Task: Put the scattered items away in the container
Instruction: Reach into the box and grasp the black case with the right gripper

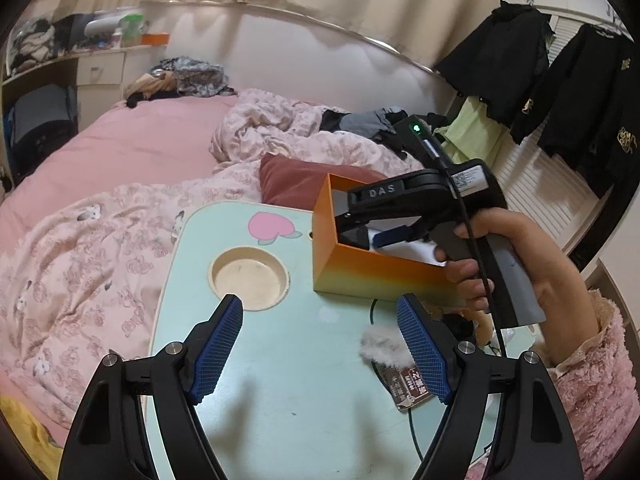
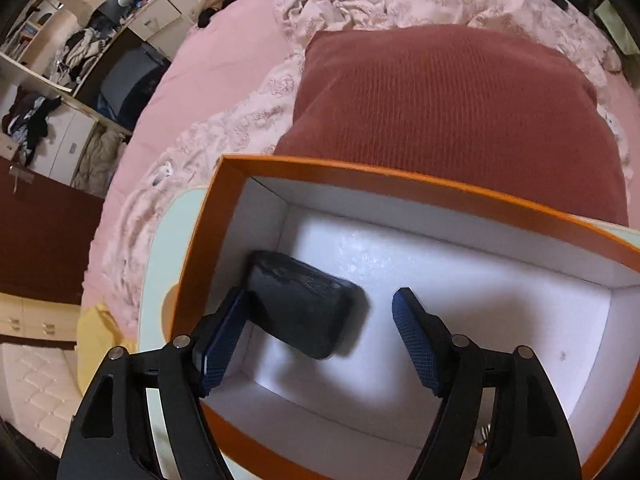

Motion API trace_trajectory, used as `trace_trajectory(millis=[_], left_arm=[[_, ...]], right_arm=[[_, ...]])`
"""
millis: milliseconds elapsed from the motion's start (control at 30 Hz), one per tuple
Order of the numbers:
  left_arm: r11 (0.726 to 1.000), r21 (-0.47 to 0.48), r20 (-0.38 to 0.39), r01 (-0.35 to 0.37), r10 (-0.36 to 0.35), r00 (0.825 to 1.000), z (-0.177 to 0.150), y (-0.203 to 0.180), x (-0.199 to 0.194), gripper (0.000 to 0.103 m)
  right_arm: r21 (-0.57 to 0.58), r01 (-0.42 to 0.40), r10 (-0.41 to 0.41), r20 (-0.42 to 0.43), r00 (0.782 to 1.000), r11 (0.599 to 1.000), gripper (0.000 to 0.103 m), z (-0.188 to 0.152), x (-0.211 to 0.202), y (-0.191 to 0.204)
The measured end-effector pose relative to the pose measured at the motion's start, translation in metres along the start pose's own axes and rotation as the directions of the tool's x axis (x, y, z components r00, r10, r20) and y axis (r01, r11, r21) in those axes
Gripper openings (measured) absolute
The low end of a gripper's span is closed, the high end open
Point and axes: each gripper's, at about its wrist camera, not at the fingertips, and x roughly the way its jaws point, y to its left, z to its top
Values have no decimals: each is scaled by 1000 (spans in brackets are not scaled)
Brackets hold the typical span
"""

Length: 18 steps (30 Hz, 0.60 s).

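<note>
Near the table's front edge, a fluffy white item lies just beside the empty, open left gripper, by its right finger. Right gripper, jaws apart, hangs over the orange cardboard box holding a black pouch.
</note>
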Motion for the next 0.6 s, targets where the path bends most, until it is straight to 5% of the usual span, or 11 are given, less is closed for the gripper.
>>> trace_trajectory(millis=[133, 300, 433, 600], left_arm=[[1000, -6, -3, 1, -1, 1000, 0, 3, 0, 79], [1000, -3, -2, 4, -4, 1000, 0, 4, 1, 79], [1000, 0, -3, 9, -9, 1000, 0, 3, 0, 79], [1000, 0, 3, 14, -14, 1000, 0, 4, -1, 79]], right_arm=[[-71, 108, -105, 39, 994, 992, 75, -5, -12, -1], [19, 102, -103, 63, 993, 995, 75, -9, -27, -29], [-41, 121, -115, 127, 985, 992, 76, -5, -37, -12], [-108, 178, -172, 61, 983, 978, 76, -5, -13, 9]])
